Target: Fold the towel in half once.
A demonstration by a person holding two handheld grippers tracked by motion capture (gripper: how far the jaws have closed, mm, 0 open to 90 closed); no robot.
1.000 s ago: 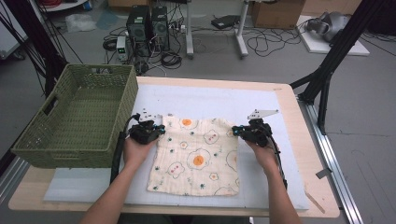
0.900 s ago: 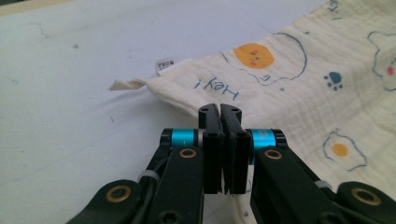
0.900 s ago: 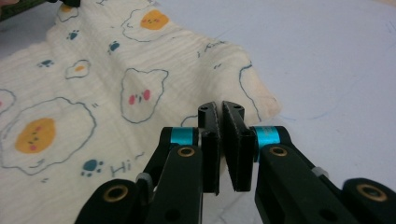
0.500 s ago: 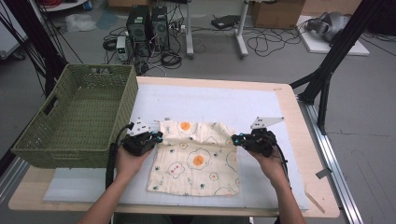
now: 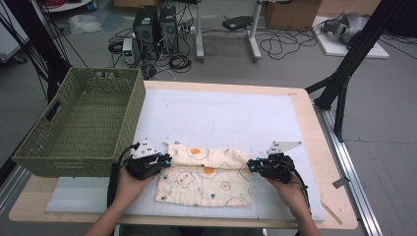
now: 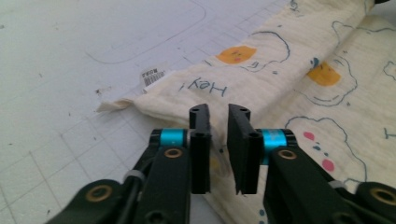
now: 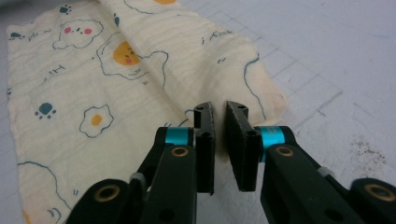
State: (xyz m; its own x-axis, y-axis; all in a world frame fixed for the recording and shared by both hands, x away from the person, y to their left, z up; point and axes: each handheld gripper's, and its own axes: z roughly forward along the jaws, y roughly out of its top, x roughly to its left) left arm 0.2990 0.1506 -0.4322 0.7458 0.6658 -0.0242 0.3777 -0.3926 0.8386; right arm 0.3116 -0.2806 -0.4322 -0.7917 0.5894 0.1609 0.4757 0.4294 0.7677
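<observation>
Both the left tool (image 5: pixel 166 159) and right tool (image 5: pixel 252 166) had just been opening, apparently releasing the folded-over cream egg-print cloth (image 5: pixel 206 184) on the bench (image 5: pixel 305 123).

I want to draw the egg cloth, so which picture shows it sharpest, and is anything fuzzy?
Left gripper view: the cloth is clearest, its "Hey" writing and barcode tag readable, while the black claw up close looks soft. Right gripper view: the pattern is sharp near the middle, and the claw looks soft too. High view: the cloth is small and grainy, lighting even, no glare.
</observation>
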